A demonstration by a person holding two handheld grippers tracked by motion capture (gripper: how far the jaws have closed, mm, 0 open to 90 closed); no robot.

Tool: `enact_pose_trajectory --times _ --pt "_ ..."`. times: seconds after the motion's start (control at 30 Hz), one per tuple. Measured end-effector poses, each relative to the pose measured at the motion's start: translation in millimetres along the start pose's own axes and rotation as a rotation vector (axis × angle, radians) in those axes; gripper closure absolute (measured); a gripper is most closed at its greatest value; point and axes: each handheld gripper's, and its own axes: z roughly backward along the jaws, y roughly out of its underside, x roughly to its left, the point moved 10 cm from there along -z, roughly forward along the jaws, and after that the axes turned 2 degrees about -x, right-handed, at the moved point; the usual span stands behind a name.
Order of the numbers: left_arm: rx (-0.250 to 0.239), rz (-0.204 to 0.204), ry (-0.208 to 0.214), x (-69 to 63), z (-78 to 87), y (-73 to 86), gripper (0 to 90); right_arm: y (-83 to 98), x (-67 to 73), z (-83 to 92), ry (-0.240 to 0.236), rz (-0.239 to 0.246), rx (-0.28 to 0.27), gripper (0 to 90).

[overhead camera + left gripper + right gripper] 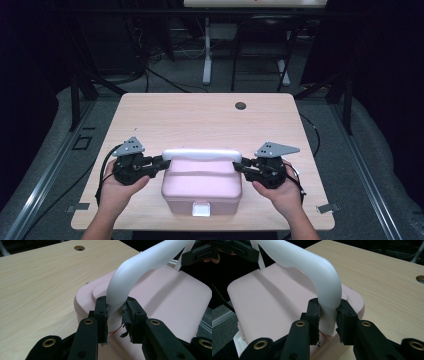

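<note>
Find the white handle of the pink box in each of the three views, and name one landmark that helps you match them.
High view: the white handle lies across the far edge of the pink box, between the two grippers.
Left gripper view: it arches from lower centre to upper right.
Right gripper view: it arches from lower centre to upper left.
Shared landmark: the round hole in the table.

No legible text, label, brand, number or sign in any of the three views. The pale pink plastic box with rounded corners (201,186) carries no print on its lid; its white curved plastic handle (140,267) is plain, and the white front latch (201,209) is unmarked. The light wood-grain tabletop (185,120) bears no sticker or marking.
</note>
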Motion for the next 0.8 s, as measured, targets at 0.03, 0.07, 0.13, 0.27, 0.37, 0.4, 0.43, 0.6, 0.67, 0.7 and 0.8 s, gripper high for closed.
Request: enact_pose_trajectory --times 0.03,0.07,0.13,0.27,0.37,0.4,0.43,0.6,0.67,0.7,0.8 --pt "-0.006 0.000 -0.003 -0.1 0.3 -1.0 73.2 -0.5 0.0 0.3 -0.001 0.001 -0.002 73.4" --pt "-0.011 0.003 -0.005 -0.3 0.8 -2.1 73.3 -1.5 -0.2 0.6 -0.002 0.002 -0.008 73.5" --pt "-0.018 -0.004 -0.004 -0.1 2.0 -4.7 73.3 -3.6 -0.2 1.7 -0.004 -0.002 -0.016 73.5" --pt "-0.025 0.000 0.000 0.5 3.5 -9.3 73.4 -7.7 -0.5 2.9 -0.008 -0.004 -0.024 73.6" --pt "-0.029 0.005 0.000 0.8 5.6 -12.8 73.5 -14.3 -1.4 4.4 -0.007 -0.008 -0.029 73.7" --pt "-0.037 0.003 -0.004 1.5 5.5 -14.0 73.5 -15.8 -1.5 4.5 -0.005 -0.007 -0.028 73.7" --pt "-0.035 0.004 -0.006 1.8 6.0 -14.8 73.5 -17.2 -1.6 4.5 -0.004 -0.007 -0.026 73.6" --pt "-0.034 0.006 -0.003 2.5 6.5 -20.8 73.5 -22.4 -3.8 4.8 -0.007 -0.024 -0.024 73.6" --pt "-0.029 0.005 -0.002 2.4 7.4 -23.1 73.5 -24.1 -4.8 5.1 -0.011 -0.042 -0.031 73.5" --pt "-0.029 0.005 -0.005 2.6 7.6 -24.2 73.5 -24.8 -5.3 5.1 -0.013 -0.049 -0.031 73.5" --pt "-0.023 0.012 -0.002 4.3 8.1 -26.1 73.4 -26.9 -5.3 5.1 -0.014 -0.050 -0.033 73.5"
